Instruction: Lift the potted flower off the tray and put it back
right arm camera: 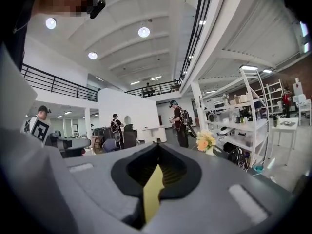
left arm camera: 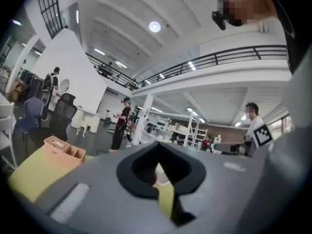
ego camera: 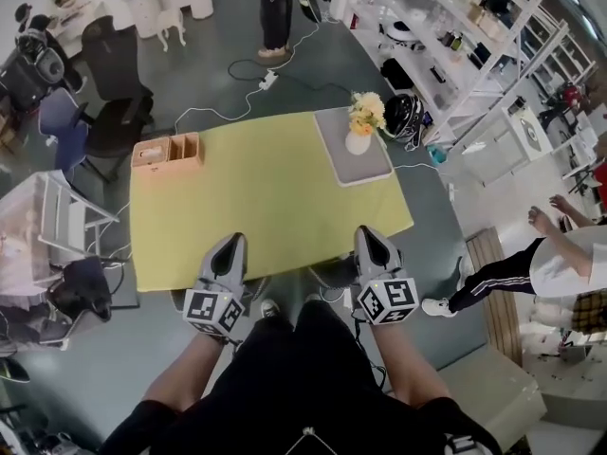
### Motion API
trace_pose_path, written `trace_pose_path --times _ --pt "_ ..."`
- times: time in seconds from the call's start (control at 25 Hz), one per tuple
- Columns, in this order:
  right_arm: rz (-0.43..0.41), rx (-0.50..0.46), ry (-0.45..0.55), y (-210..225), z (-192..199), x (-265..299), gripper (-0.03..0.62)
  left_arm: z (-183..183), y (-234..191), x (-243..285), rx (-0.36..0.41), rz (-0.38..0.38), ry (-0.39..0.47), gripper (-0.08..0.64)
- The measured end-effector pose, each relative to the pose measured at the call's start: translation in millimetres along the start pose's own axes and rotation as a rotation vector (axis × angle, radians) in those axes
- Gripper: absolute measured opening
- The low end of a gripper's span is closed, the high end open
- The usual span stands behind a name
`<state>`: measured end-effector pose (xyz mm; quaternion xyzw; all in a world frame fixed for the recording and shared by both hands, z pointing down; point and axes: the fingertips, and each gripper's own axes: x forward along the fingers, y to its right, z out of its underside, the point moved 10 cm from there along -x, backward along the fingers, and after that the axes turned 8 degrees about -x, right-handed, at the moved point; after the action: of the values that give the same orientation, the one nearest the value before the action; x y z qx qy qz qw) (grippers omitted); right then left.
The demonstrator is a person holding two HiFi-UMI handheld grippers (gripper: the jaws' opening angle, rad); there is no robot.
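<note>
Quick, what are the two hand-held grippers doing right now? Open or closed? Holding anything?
Left hand-held gripper: closed, holding nothing.
Right hand-held gripper: closed, holding nothing.

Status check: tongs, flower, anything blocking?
Left tongs and right tongs shut, empty, near table edge. Potted flower upright on tray, untouched. Nothing between.

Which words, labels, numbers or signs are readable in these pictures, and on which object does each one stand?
No readable text anywhere.
Left gripper and right gripper: black-and-white square markers, patterns only, no letters or numbers.
Shelves: the items are too small and blurred to read.
Potted flower, tray, compartment box: no print visible.
</note>
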<state>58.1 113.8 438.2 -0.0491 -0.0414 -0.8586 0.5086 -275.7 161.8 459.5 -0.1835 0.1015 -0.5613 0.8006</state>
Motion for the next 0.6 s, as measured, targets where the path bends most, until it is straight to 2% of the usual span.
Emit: trace_pose_path --times 0.36,0.6 --pt "0.006 0.002 -0.047 34 8 61 0.003 -7 -17 55 0.001 -0.011 -0.023 0.008" --pt "0.008 -0.027 -0.037 71 15 118 0.003 -6 -28 100 0.028 -0.026 -0.034 0.008"
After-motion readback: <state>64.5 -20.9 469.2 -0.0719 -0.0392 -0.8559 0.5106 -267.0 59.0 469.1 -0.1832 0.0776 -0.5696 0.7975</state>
